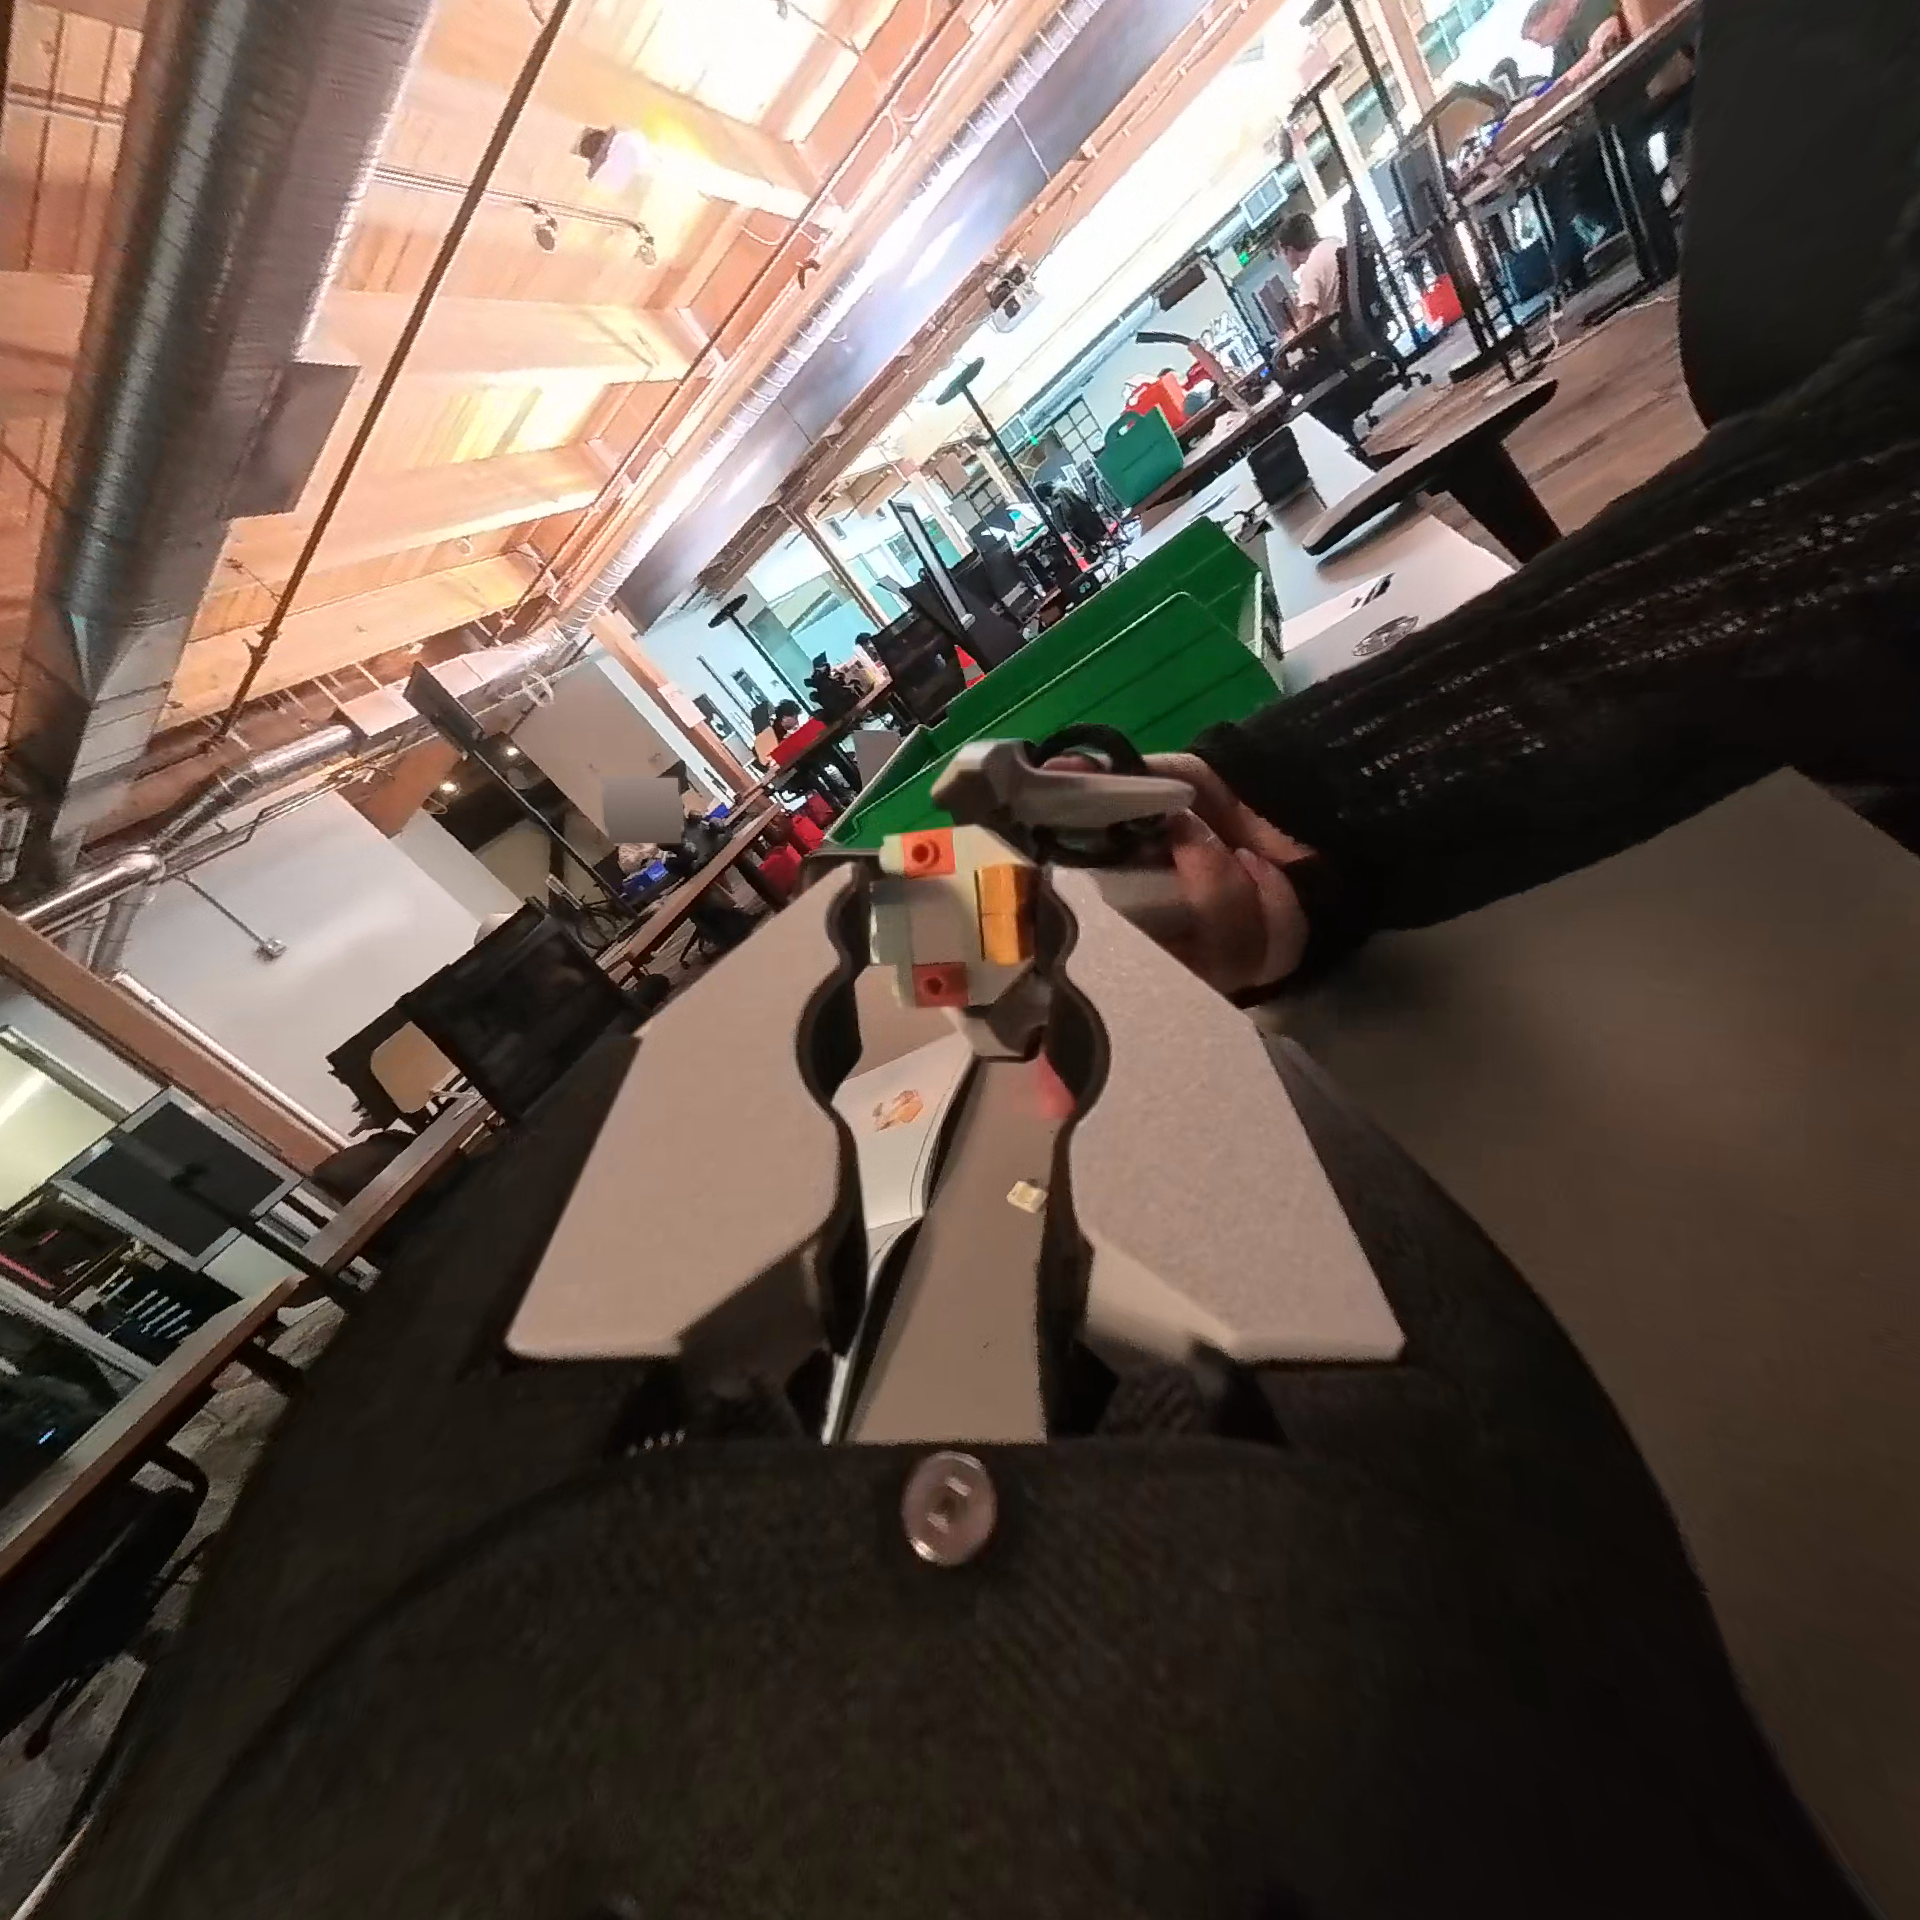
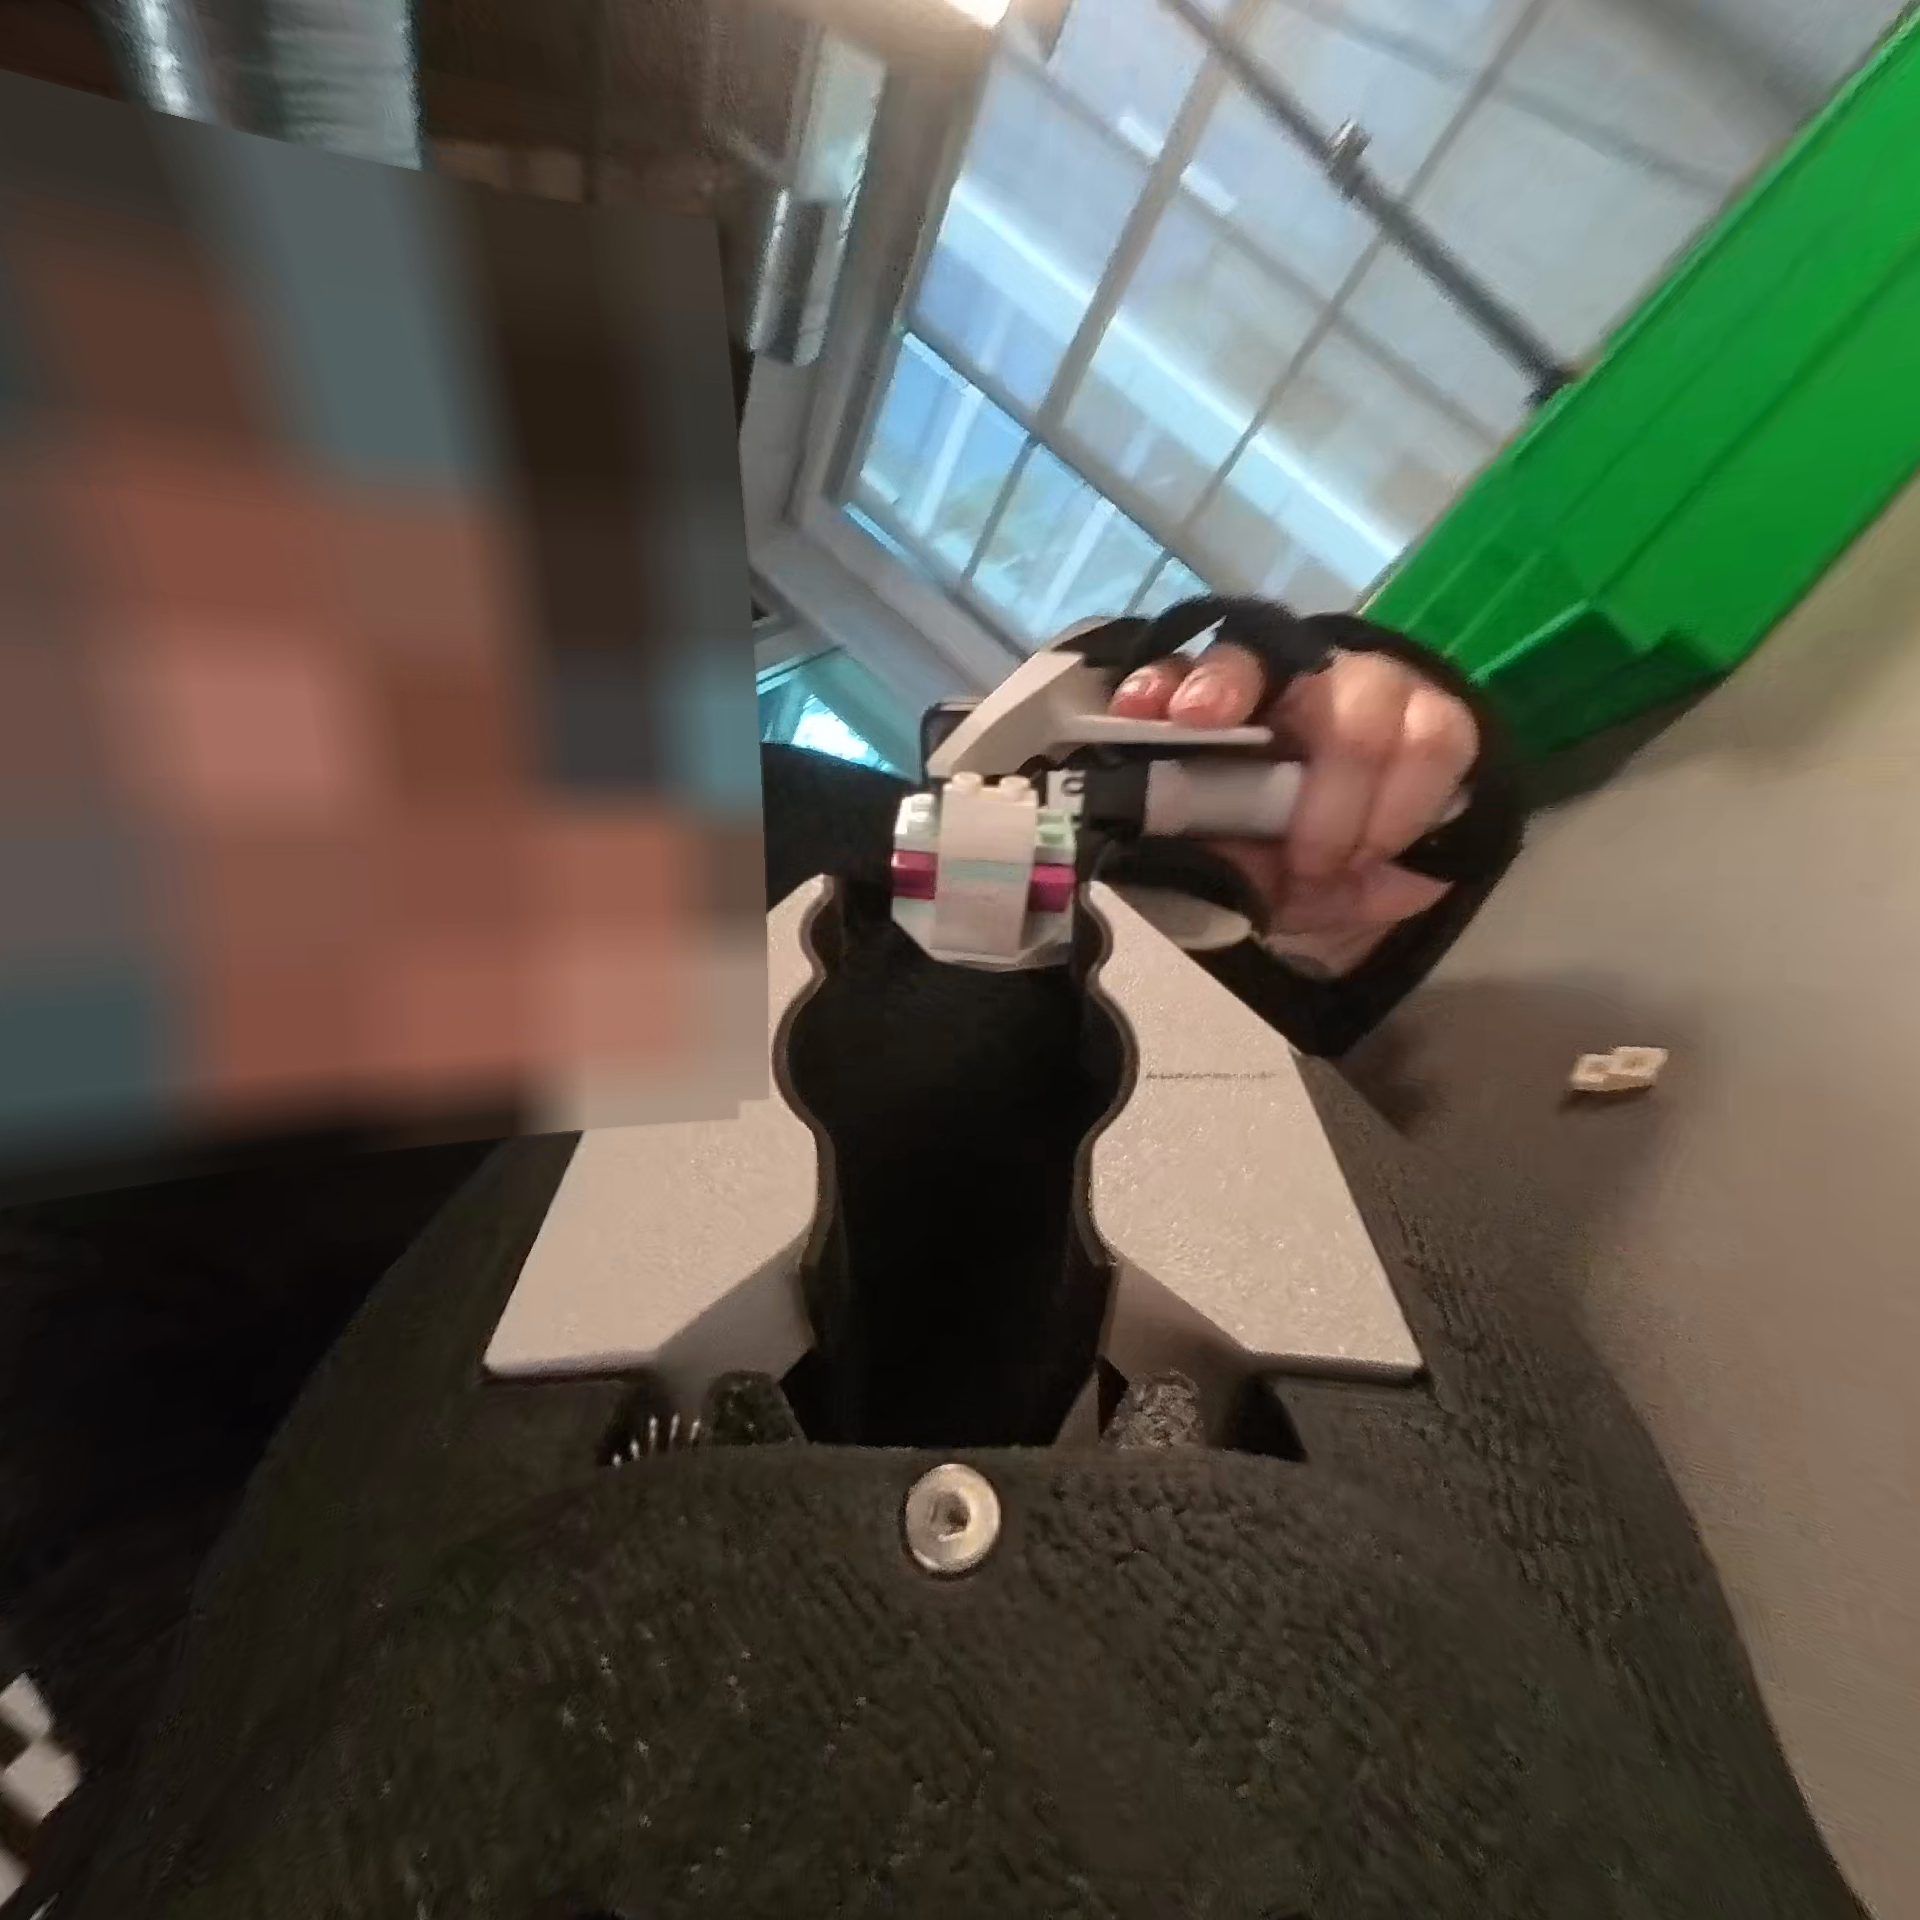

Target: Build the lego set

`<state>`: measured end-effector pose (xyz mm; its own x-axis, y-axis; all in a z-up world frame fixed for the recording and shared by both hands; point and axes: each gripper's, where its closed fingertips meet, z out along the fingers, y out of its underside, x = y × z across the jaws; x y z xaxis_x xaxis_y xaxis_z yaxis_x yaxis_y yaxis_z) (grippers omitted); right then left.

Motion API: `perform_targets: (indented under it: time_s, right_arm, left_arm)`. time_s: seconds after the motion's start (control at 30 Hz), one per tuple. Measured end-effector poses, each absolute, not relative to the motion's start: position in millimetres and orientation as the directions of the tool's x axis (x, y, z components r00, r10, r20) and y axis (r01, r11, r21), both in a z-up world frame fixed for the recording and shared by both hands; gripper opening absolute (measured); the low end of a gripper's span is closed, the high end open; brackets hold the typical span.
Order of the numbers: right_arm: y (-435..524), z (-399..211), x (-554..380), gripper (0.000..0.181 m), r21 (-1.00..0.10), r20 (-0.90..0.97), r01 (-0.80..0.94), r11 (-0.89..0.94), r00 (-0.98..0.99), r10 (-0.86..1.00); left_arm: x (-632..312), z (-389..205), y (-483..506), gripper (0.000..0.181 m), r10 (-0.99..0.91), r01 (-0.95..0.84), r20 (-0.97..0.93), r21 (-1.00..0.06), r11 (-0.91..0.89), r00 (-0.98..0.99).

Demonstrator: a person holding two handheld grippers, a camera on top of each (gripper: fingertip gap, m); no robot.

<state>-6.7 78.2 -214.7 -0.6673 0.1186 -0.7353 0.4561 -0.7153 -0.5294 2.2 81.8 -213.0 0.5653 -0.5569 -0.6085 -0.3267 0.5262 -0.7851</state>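
Note:
A small lego build of white and grey bricks with orange-red studs and yellow bricks sits between the tips of my left gripper, which is shut on it above the table. In the right wrist view the same build shows white, magenta and mint bricks, and my right gripper is shut on it. Each view shows the other gripper, held in a hand with a black sleeve, meeting the build from the far side: the right gripper and the left gripper. Both views are tilted.
A green plastic bin stands behind the grippers on the grey table; it also shows in the right wrist view. A small loose white piece lies on the table. An open instruction booklet lies below the left gripper. The tips of both grippers are at nearly the same place.

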Motion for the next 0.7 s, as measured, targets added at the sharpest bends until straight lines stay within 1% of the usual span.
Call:
perform_targets:
  time_s: [0.07,0.13,0.23,0.27,0.33,0.4,0.47,0.53,0.6,0.7]
  right_arm:
    - [73,-214,-6,0.046,-0.524,-0.733,0.475,-0.708,-0.674,0.09]
    - [75,-213,-8,0.042,-0.514,-0.733,0.47,-0.717,-0.675,0.084]
    - [78,-218,-11,0.034,-0.53,-0.738,0.452,-0.717,-0.663,0.128]
    - [78,-218,-11,0.034,-0.542,-0.737,0.447,-0.712,-0.66,0.146]
    - [79,-222,-12,0.033,-0.591,-0.725,0.422,-0.687,-0.651,0.224]
    - [84,-228,-14,0.033,-0.676,-0.69,0.37,-0.638,-0.624,0.368]
    - [93,-236,-16,0.032,-0.79,-0.597,0.295,-0.538,-0.57,0.565]
    - [105,-252,-17,0.032,-0.87,-0.493,0.278,-0.407,-0.465,0.735]
    - [119,-279,-16,0.032,-0.896,-0.388,0.354,-0.267,-0.333,0.859]
    - [129,-313,-9,0.033,-0.866,-0.209,0.497,-0.06,-0.249,0.946]
  left_arm:
    - [4,-213,80,0.031,-0.562,-0.324,-0.61,-0.784,0.529,0.558]
    - [4,-214,80,0.031,-0.568,-0.325,-0.608,-0.787,0.525,0.555]
    - [4,-216,82,0.031,-0.57,-0.333,-0.609,-0.787,0.519,0.551]
    - [3,-217,82,0.031,-0.569,-0.338,-0.612,-0.786,0.518,0.549]
    - [3,-220,83,0.031,-0.567,-0.356,-0.618,-0.782,0.511,0.544]
    - [1,-225,87,0.031,-0.553,-0.395,-0.635,-0.771,0.5,0.539]
    - [-3,-232,94,0.036,-0.551,-0.425,-0.624,-0.781,0.457,0.554]
    - [-14,-230,102,0.046,-0.538,-0.416,-0.589,-0.808,0.417,0.603]
    - [-36,-229,117,0.047,-0.479,-0.425,-0.549,-0.835,0.35,0.685]
    - [-66,-228,132,0.04,-0.374,-0.428,-0.518,-0.852,0.301,0.769]
